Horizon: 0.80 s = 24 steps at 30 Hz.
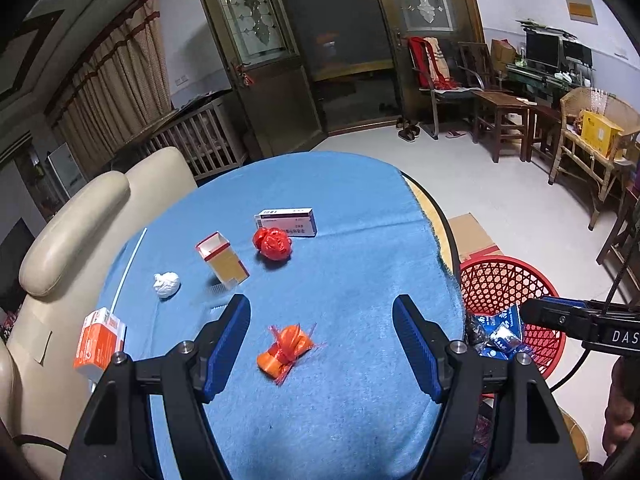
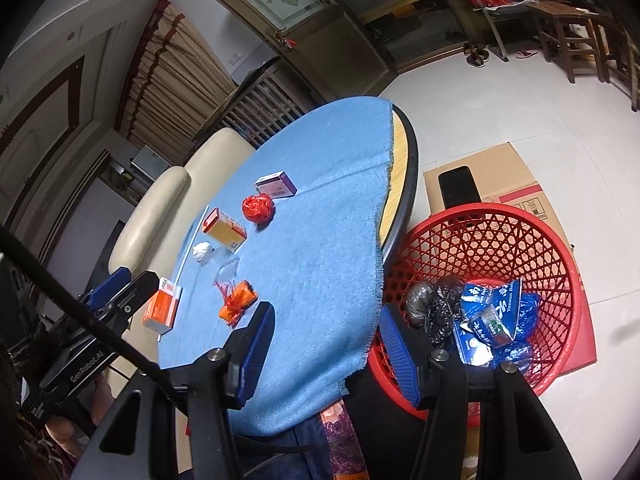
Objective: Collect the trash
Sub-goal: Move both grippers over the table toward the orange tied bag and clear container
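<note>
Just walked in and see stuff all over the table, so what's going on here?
A person holding a gripper in each hand is clearing trash off the blue-covered table into the red basket beside it, which already holds blue wrappers and a black bag. Both grippers are open and empty. The left gripper is lined up on the orange wrapper; the right gripper is over the table's edge by the basket.
</note>
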### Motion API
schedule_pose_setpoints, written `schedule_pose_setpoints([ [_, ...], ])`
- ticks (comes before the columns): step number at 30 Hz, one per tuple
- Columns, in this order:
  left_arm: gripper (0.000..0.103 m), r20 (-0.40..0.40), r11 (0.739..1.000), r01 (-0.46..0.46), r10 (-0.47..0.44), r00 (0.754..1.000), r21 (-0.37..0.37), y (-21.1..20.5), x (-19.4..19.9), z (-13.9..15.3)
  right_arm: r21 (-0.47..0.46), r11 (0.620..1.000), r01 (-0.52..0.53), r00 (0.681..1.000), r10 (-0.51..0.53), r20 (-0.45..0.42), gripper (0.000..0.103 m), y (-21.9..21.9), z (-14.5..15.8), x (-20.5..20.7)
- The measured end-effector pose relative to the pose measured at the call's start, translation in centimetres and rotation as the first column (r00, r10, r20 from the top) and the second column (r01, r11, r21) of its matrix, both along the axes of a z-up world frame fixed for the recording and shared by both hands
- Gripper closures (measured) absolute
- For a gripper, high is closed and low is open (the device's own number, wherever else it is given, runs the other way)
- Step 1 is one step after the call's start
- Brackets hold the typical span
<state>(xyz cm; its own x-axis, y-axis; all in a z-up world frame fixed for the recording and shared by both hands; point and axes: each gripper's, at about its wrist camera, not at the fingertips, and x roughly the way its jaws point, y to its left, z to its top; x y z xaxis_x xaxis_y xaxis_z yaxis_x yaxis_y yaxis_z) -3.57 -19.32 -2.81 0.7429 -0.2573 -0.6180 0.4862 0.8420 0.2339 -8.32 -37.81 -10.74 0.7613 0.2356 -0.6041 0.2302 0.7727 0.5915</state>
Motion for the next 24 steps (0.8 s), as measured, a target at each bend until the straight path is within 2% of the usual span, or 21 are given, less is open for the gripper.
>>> schedule_pose_setpoints([
  [18,0.029,-0.033,0.998,-0.068,0.067,0.997,-0.014,3.1,1.4,-1.7,-0.028,0.998,-0.055,0.998,0.054,-0.027,0.044,2.7,-0.1,1.3],
  [24,0.029,-0.108,0.989,-0.145,0.142,0.984,-0.017,6.6,3.2,-4.1,-0.051,0.995,-0.088,0.996,0.087,-0.022,0.044,3.8,0.7,2.6],
])
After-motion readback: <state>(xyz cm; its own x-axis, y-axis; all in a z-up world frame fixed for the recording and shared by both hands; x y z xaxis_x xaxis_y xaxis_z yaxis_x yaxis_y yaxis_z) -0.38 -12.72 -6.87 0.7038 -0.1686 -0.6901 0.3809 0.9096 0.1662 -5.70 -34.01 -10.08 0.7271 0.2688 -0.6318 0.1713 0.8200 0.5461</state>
